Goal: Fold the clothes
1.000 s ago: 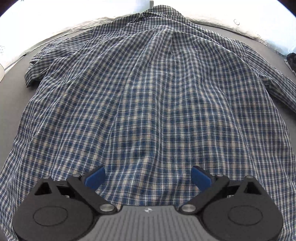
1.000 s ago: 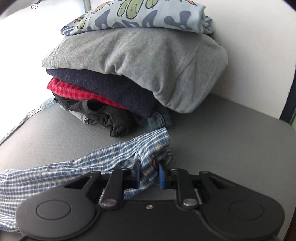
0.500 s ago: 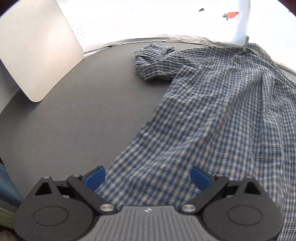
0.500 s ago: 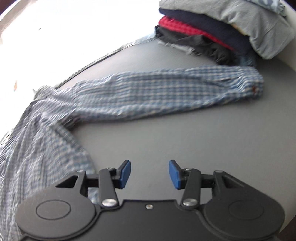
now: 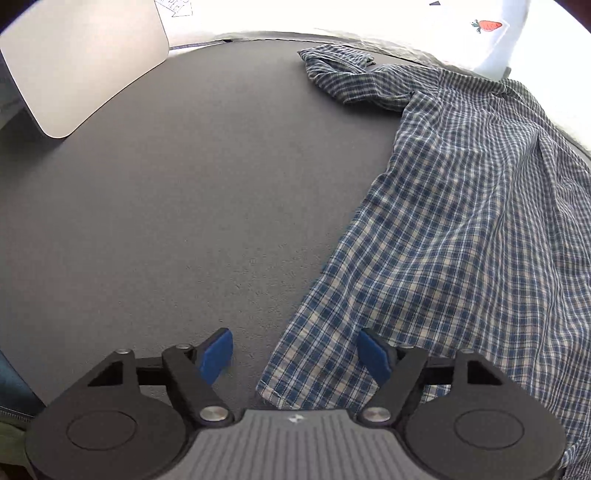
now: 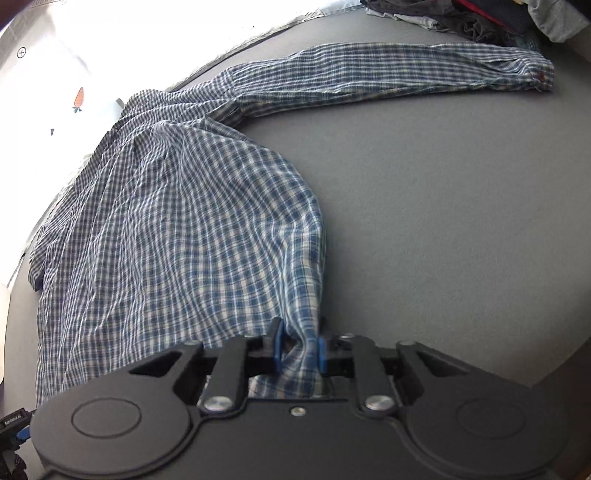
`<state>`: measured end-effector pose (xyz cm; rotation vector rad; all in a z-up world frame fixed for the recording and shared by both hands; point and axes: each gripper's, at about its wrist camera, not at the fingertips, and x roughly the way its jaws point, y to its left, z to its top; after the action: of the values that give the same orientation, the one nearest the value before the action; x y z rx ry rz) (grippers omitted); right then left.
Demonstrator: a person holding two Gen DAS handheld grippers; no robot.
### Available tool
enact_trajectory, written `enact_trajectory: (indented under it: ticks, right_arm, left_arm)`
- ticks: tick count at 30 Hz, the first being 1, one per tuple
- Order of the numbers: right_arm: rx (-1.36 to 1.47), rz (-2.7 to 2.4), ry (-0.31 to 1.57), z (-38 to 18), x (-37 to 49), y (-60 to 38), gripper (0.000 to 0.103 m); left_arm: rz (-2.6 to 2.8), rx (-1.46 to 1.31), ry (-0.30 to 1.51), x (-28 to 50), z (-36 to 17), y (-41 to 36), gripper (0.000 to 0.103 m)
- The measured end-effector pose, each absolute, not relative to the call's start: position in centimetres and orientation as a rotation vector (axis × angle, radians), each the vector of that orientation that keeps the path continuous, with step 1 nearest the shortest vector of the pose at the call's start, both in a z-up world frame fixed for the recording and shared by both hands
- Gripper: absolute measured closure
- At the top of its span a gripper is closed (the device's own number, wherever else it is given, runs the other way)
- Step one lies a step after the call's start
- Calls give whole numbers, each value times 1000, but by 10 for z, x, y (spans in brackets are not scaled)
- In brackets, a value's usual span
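Note:
A blue and white plaid shirt point(image 5: 472, 229) lies spread on the grey table point(image 5: 192, 206), with one sleeve bunched at the far edge point(image 5: 340, 70). My left gripper point(image 5: 297, 356) is closing around the shirt's near hem corner; its blue pads stand apart and do not press the cloth. In the right wrist view the same plaid shirt point(image 6: 177, 236) lies with its long sleeve point(image 6: 388, 70) stretched out to the right. My right gripper point(image 6: 297, 350) is closing, and its pads pinch a bunched fold of the shirt's hem.
A pile of folded clothes point(image 6: 491, 18) sits at the far right corner of the table. A pale flat board point(image 5: 74, 62) leans at the far left. A white cloth with a carrot print point(image 5: 487, 26) lies beyond the table's far edge.
Both grippers moved to the shirt's near hem corners. The left jaws have narrowed around its corner. The right gripper let go of the sleeve cuff, opened, then shut on the hem.

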<state>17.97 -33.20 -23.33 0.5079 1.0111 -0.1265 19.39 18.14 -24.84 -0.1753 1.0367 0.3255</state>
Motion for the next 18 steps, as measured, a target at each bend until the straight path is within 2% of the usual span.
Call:
enact_trajectory:
  ticks: [1, 2, 3, 10, 12, 14, 16, 18]
  right_arm:
    - [513, -116, 1010, -232, 178, -328, 96]
    - [510, -110, 998, -229, 176, -325, 98]
    - [507, -106, 970, -222, 172, -322, 98]
    - [854, -18, 655, -153, 112, -356, 98]
    - [800, -45, 700, -152, 111, -358, 98]
    - [687, -92, 832, -169, 118, -352, 97]
    - [564, -147, 965, -192, 129, -340, 95]
    - [441, -191, 1086, -208, 140, -328, 86]
  left_arm:
    - [305, -158, 1024, 192, -247, 178, 60]
    - [285, -154, 1022, 191, -246, 177, 75]
    - [264, -152, 1020, 191, -245, 175, 102]
    - [247, -331, 864, 163, -169, 202, 102]
    - [246, -357, 832, 154, -151, 208, 102]
    - [239, -347, 849, 153, -155, 207, 101]
    - [277, -305, 917, 160, -177, 201, 100]
    - [339, -241, 1010, 169, -203, 194, 96]
